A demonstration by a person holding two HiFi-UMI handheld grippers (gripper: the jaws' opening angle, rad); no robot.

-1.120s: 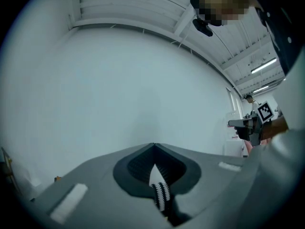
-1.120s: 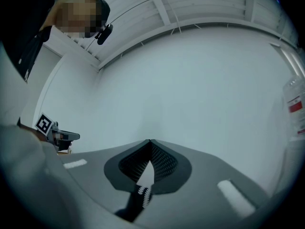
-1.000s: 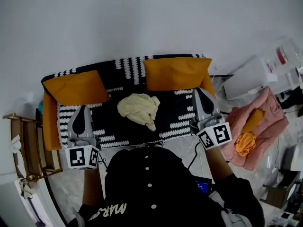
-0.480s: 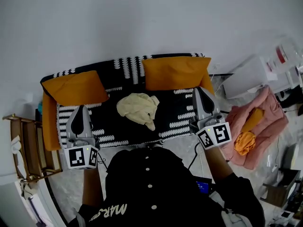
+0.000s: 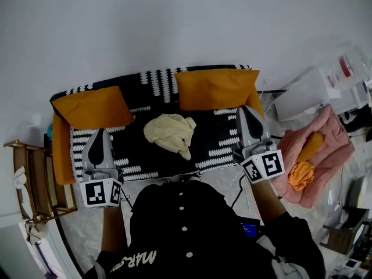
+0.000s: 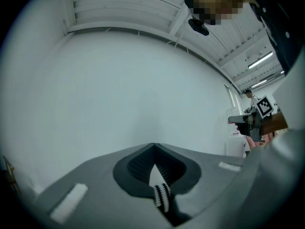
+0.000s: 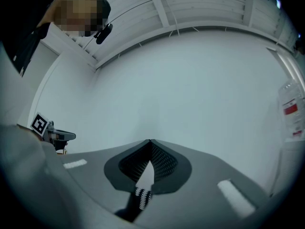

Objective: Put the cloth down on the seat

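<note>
The pale yellow cloth [image 5: 170,131] lies in a soft heap in the middle of the black and white seat [image 5: 135,149], in front of two orange cushions [image 5: 216,89]. The left gripper [image 5: 102,135] hangs over the left end of the seat, well apart from the cloth. The right gripper [image 5: 244,111] hangs over the right end. Both have their jaws pressed together at the tips and hold nothing.

I'm looking down on the black-and-white seat [image 5: 215,147]: pale yellow cloth [image 5: 170,132] crumpled at its middle, orange left cushion [image 5: 93,108] and orange right cushion [image 5: 216,90] against the back.
</note>
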